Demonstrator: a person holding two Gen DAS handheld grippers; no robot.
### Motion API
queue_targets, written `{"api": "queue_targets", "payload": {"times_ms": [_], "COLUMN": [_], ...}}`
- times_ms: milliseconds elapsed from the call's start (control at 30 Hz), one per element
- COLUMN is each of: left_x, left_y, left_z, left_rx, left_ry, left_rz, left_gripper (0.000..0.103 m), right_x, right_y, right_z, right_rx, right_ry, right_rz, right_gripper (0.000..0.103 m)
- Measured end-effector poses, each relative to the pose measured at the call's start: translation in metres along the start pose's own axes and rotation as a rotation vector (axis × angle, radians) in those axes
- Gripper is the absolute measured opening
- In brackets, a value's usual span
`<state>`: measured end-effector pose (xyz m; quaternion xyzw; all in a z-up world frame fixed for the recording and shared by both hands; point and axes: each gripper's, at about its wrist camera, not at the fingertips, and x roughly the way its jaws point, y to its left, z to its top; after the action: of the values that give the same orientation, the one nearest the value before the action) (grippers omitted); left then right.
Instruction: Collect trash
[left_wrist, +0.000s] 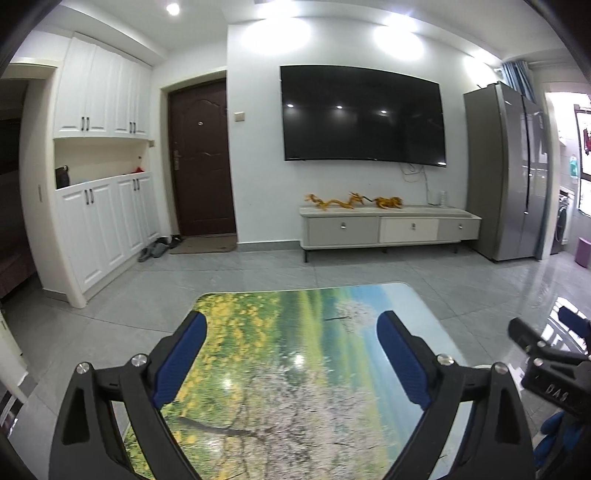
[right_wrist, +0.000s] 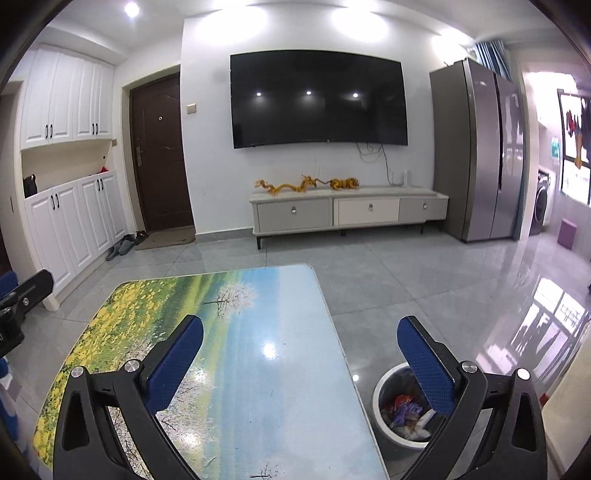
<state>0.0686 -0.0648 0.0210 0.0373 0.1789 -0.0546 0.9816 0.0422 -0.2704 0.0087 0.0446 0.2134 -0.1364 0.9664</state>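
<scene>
A low table (left_wrist: 295, 332) with a printed landscape top lies under both grippers; it also shows in the right wrist view (right_wrist: 258, 314). I see no loose trash on it. A grey trash bin (right_wrist: 384, 413) with a white rim stands on the floor right of the table, holding crumpled wrappers (right_wrist: 404, 406). My left gripper (left_wrist: 291, 325) is open and empty above the table's near half. My right gripper (right_wrist: 301, 334) is open and empty, its right finger (right_wrist: 424, 365) over the bin. The right gripper also shows at the right edge of the left wrist view (left_wrist: 543, 343).
A TV cabinet (right_wrist: 347, 210) with golden figurines stands against the far wall under a wall TV (right_wrist: 317, 99). A fridge (right_wrist: 476, 147) stands at right, white cupboards (right_wrist: 74, 221) and a dark door (right_wrist: 159, 151) at left. Slippers (right_wrist: 122, 247) lie by the door. Grey tile floor (right_wrist: 406, 277) surrounds the table.
</scene>
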Motion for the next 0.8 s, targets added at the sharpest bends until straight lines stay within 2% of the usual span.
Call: {"api": "queue_targets", "payload": {"times_ms": [200, 433, 600, 800], "left_x": [-0.006, -0.009, -0.007, -0.013], "left_y": [0.007, 0.002, 0.004, 0.003], "left_z": [-0.003, -0.005, -0.005, -0.006], "left_rx": [-0.013, -0.004, -0.040, -0.044], "left_ry": [-0.023, -0.020, -0.012, -0.039], "left_rz": [0.030, 0.021, 0.009, 0.018], "left_gripper": [0.103, 0.103, 0.103, 0.103], "right_x": [-0.007, -0.008, -0.009, -0.016], "right_y": [0.002, -0.002, -0.001, -0.003], "right_z": [0.000, -0.002, -0.002, -0.002], "right_rx": [-0.007, -0.001, -0.011, -0.022], "right_ry": [-0.022, -0.022, -0.030, -0.050], "right_rz": [-0.035, -0.043, -0.054, -0.073], "right_gripper": [0.103, 0.103, 0.103, 0.103]}}
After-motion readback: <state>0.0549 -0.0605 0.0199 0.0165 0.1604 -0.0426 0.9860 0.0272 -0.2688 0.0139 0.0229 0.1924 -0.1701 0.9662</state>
